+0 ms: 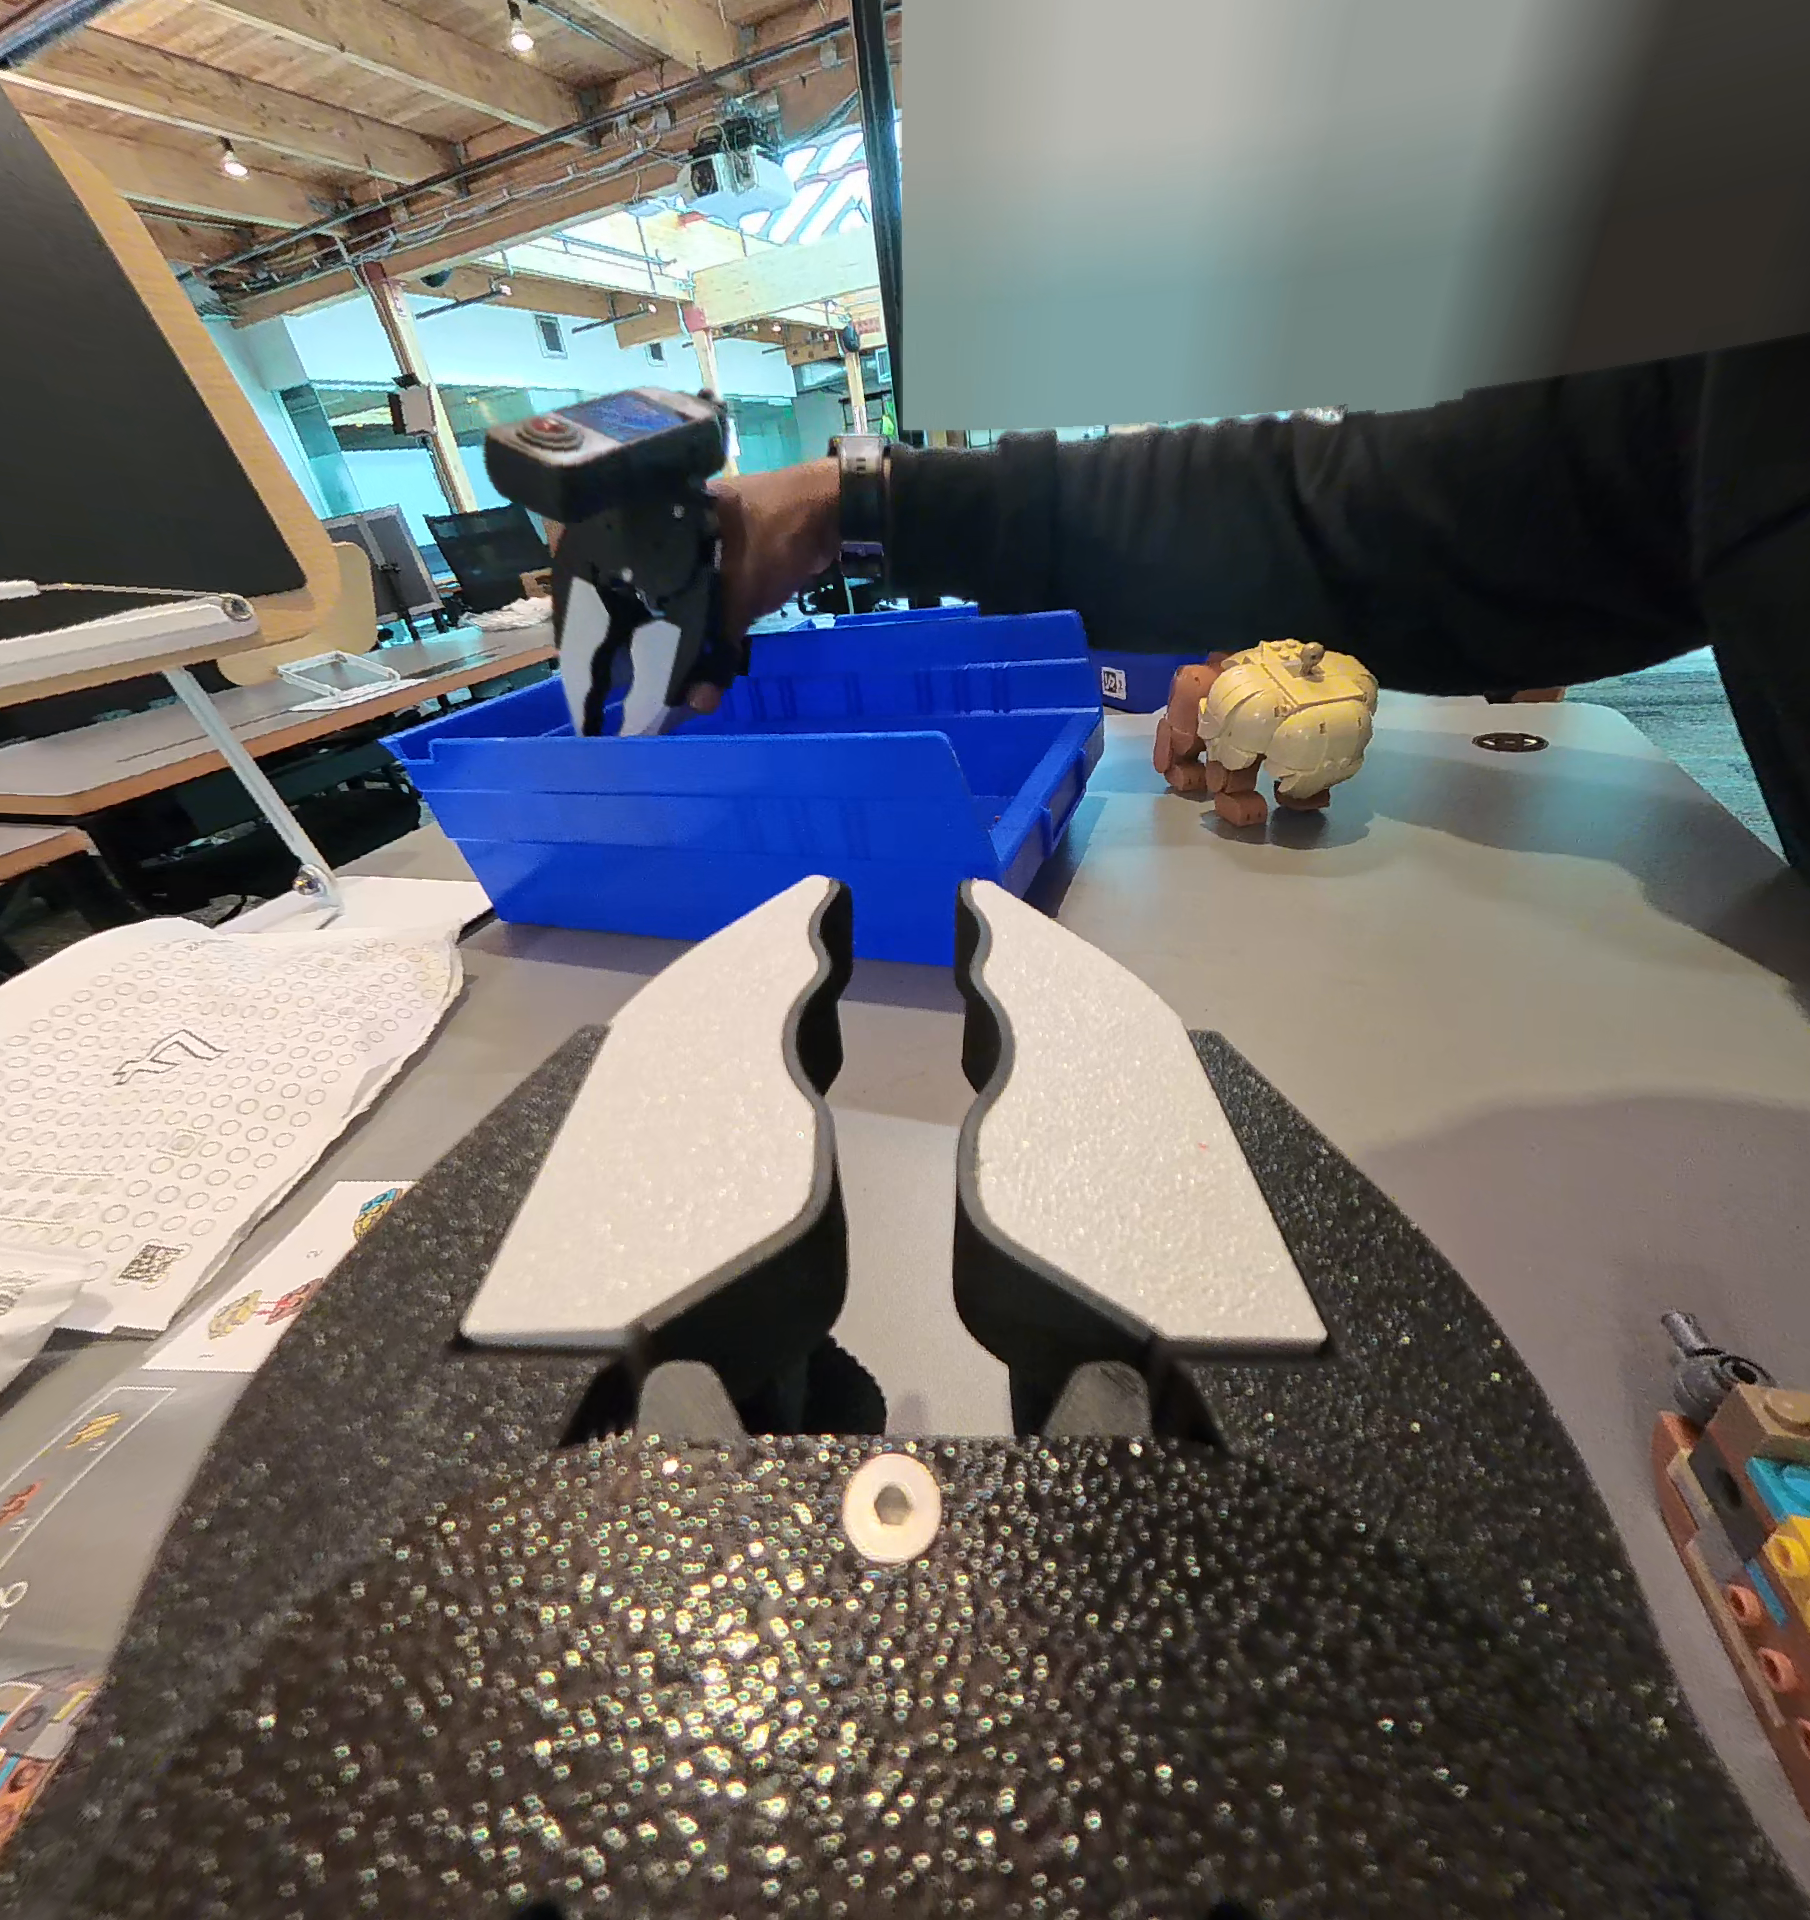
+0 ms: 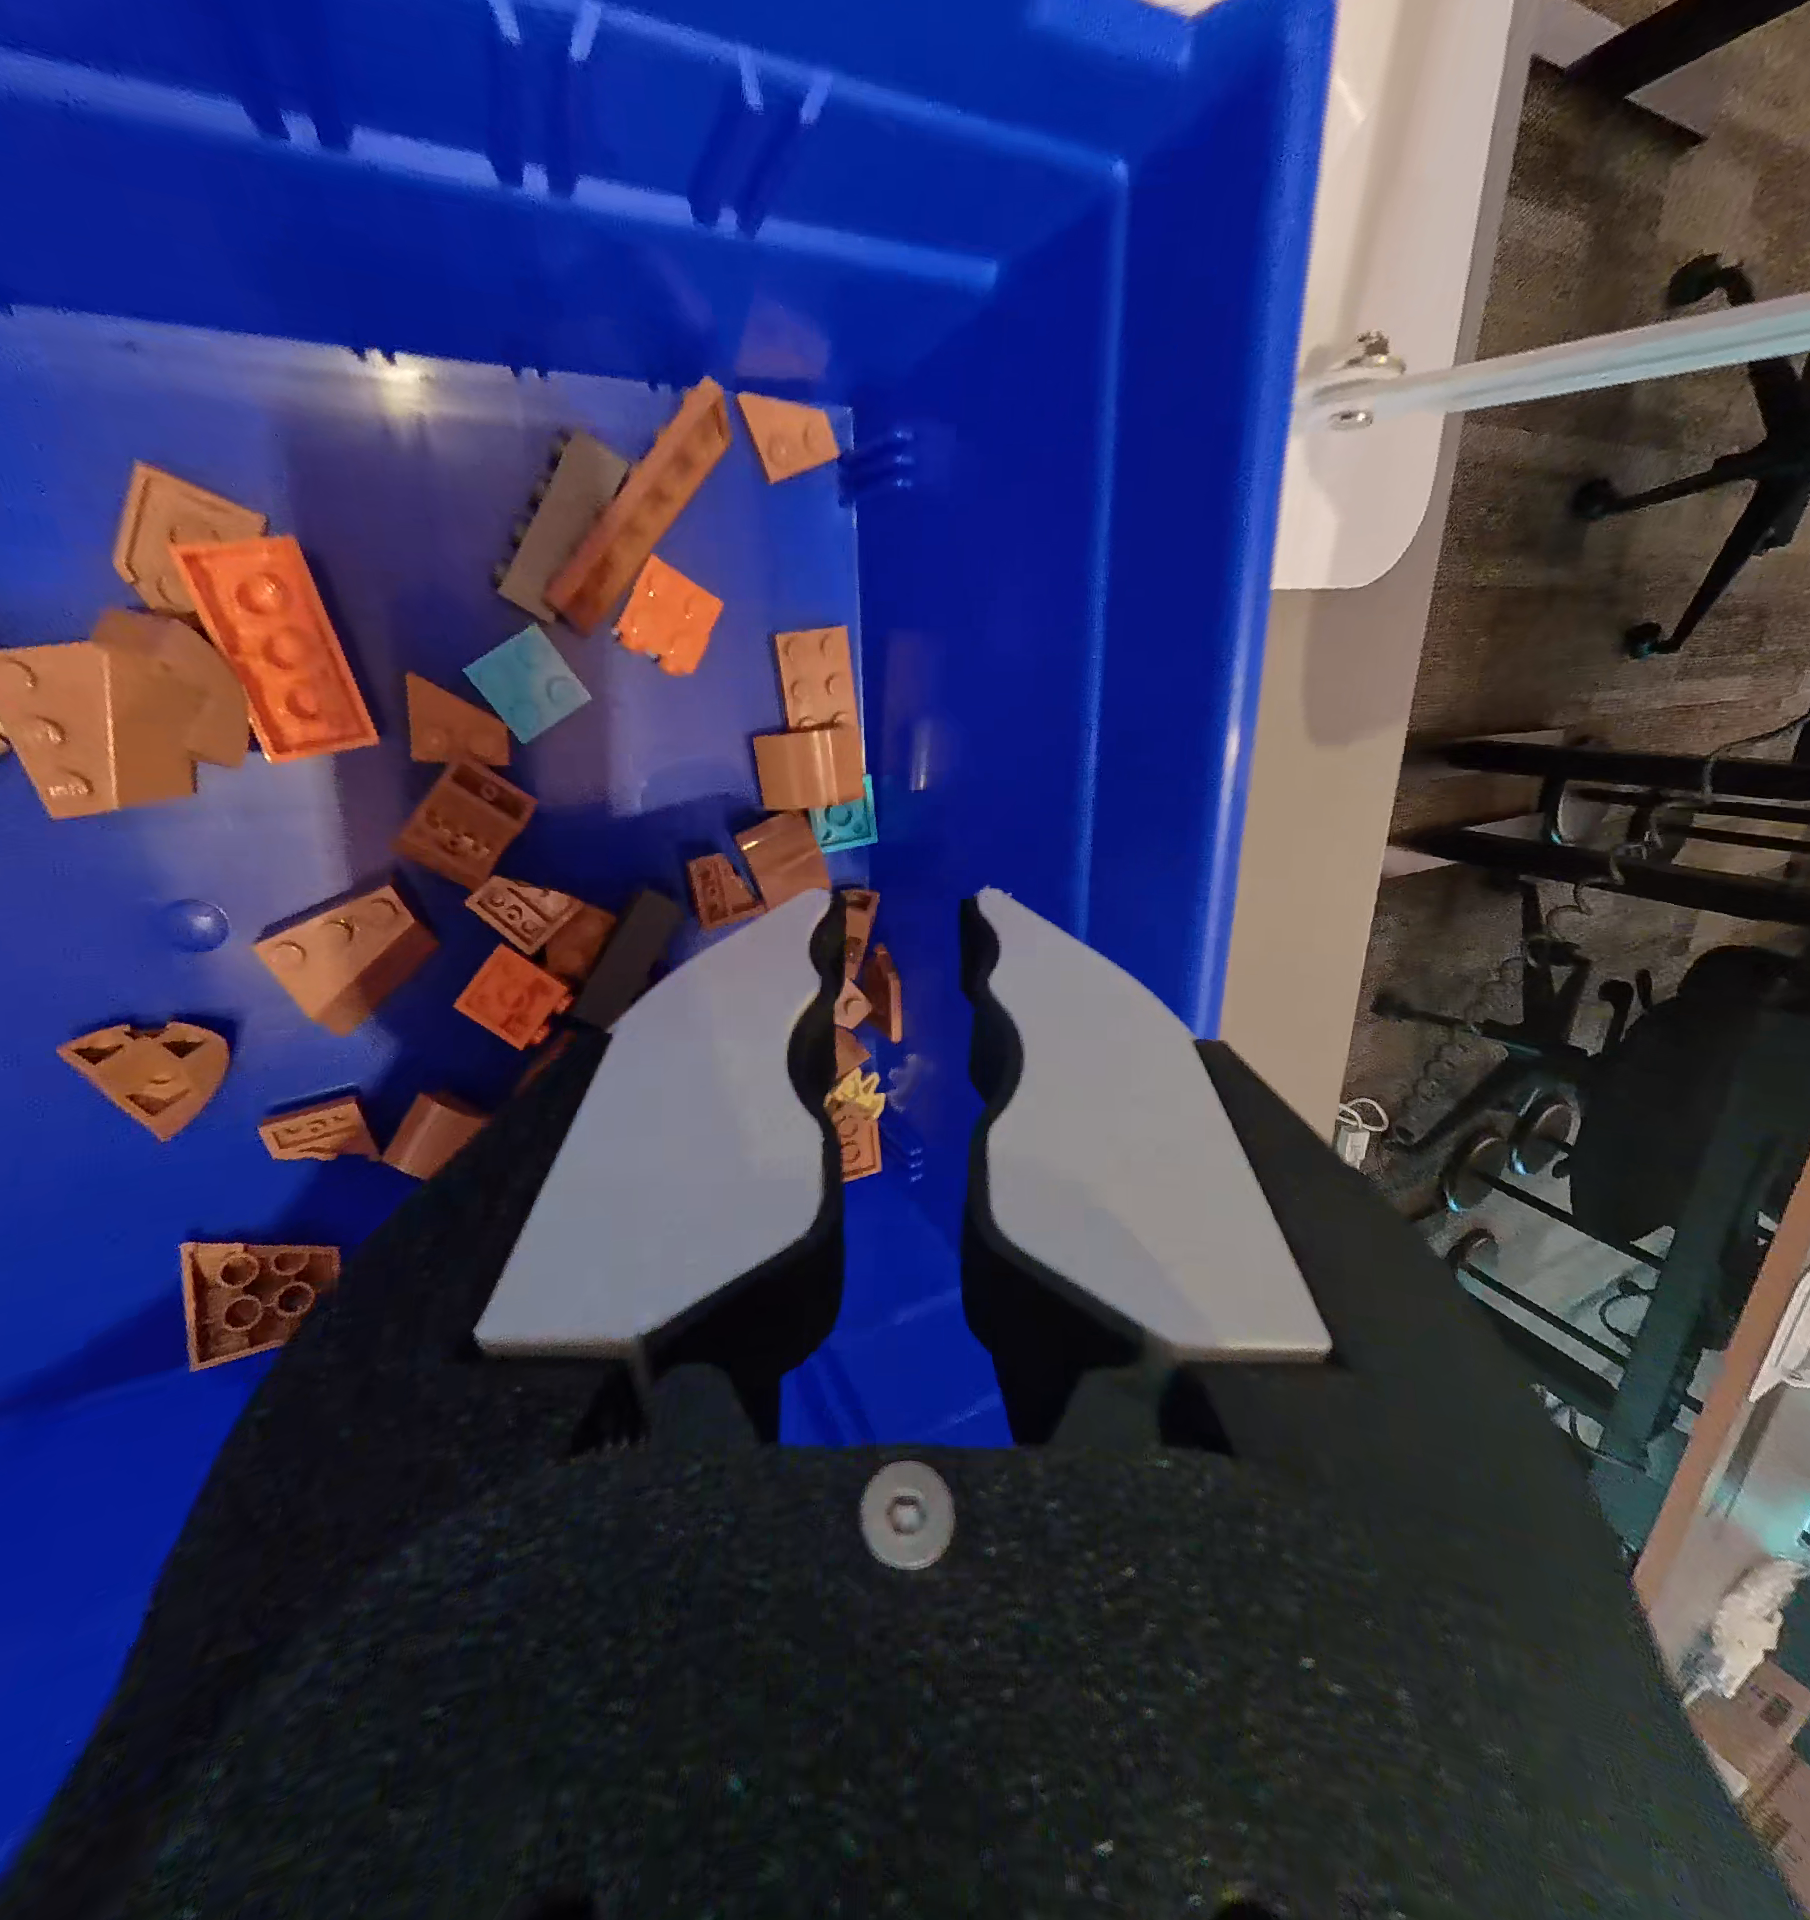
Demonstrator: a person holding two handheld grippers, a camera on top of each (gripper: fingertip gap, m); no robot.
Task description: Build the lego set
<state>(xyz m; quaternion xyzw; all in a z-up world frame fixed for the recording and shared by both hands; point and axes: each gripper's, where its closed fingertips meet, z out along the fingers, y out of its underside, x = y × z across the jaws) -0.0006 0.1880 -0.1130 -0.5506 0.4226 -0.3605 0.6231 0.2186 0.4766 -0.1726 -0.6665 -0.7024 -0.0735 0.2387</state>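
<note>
Left gripper (image 1: 901,914): we hold it parted and empty, low over the grey table (image 1: 1400,1039).
Right gripper (image 2: 901,914): parted, empty, reaching into the blue bin (image 2: 1067,623) at the table's far edge.
Bricks (image 2: 444,810): loose brown and orange pieces on the bin floor.
Partial build (image 1: 1784,1538): near right edge.

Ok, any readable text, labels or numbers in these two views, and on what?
I don't transcribe writing, so I list only what carries it:
White paper sheet: printed marks and codes.
Instruction booklet: page numbers.
Sticker behind the blue bin: too small to read.
Screen above the right claw: blurred.
Brown brick: tiny embossed mark.
</note>
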